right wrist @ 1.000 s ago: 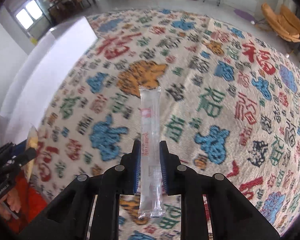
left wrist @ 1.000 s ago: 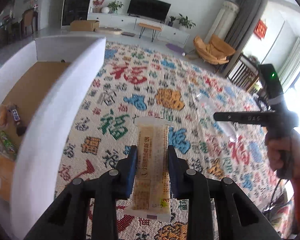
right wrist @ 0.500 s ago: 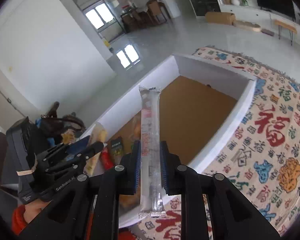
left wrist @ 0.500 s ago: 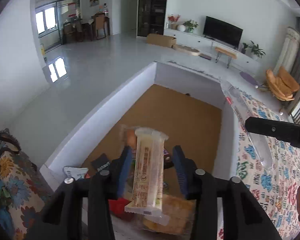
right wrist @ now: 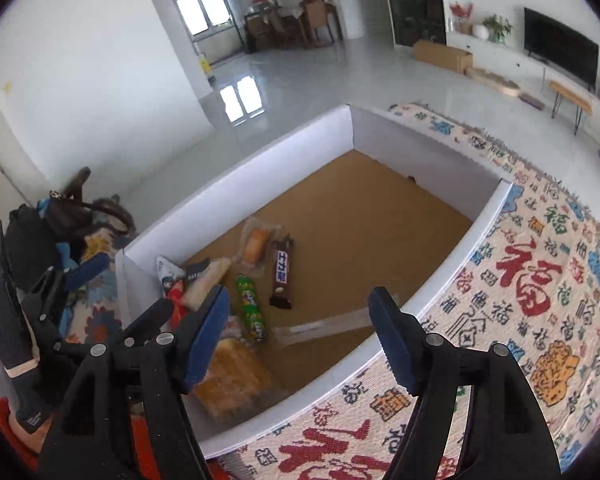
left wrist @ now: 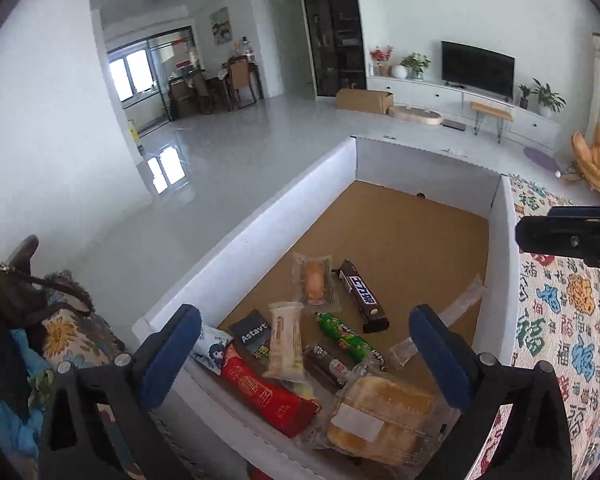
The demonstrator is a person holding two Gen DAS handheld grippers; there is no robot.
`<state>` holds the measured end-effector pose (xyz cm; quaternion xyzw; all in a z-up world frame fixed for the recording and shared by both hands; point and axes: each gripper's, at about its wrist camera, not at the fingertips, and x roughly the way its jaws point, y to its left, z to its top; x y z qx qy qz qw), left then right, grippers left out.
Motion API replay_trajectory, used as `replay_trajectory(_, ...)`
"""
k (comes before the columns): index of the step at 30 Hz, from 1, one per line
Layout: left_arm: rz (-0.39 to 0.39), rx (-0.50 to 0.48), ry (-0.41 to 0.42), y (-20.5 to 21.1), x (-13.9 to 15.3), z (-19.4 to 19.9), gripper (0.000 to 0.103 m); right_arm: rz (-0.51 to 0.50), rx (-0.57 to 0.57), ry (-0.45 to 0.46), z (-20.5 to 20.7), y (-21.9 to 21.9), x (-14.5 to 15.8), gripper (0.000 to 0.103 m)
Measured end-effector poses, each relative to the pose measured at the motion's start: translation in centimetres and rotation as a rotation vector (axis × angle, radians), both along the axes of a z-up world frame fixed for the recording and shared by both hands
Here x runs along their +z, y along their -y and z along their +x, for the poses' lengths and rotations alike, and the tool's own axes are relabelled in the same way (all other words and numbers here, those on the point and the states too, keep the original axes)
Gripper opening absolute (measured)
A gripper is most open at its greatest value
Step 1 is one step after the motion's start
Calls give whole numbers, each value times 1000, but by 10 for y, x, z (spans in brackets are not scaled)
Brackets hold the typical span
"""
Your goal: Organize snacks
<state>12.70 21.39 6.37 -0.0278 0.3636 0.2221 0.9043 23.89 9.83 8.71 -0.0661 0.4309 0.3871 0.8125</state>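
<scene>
Left gripper (left wrist: 306, 350) is spread wide with nothing in it, hanging over the near end of the white-walled cardboard box with a brown floor (left wrist: 260, 216). Right below it sits the pile: red packet (left wrist: 266, 394), cream wafer bar (left wrist: 286, 340), green sausage stick (left wrist: 342, 336), dark chocolate bar (left wrist: 362, 296). Right gripper (right wrist: 300, 334) is wide too, empty, with the clear long sachet (right wrist: 324, 328) lying on the box floor just ahead of it, by the patterned rug (right wrist: 540, 280).

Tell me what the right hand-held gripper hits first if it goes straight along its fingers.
Probably the clear wrapped stick lying on the box floor; the open right hand-held gripper points down at it, though depth is unclear.
</scene>
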Motion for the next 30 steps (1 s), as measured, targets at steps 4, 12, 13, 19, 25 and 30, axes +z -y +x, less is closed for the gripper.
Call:
replay_trajectory(4, -135, 42, 7, -9, 4, -10, 103, -40, -19, 51, -1, -1, 13, 81)
replay_trajectory(12, -178, 119, -98, -30, -9, -17, 103, -117, 4, 70, -13, -9, 11, 82)
replay_trajectory(13, -176, 120, -101, -30, -8, -18, 103, -126, 9, 71, -14, -11, 11, 82)
replay_trajectory(19, -177, 107, -102, -30, -6, -21, 103, -164, 22, 74, -17, -20, 6, 82)
replay_trajectory(25, -160, 106, -89, -28, 0, -20, 103, -187, 12, 61, -15, -23, -3, 82)
replay_trajectory(30, -153, 113, -78, -25, -1, -21, 103, -185, 0, 55, -12, -20, -7, 82)
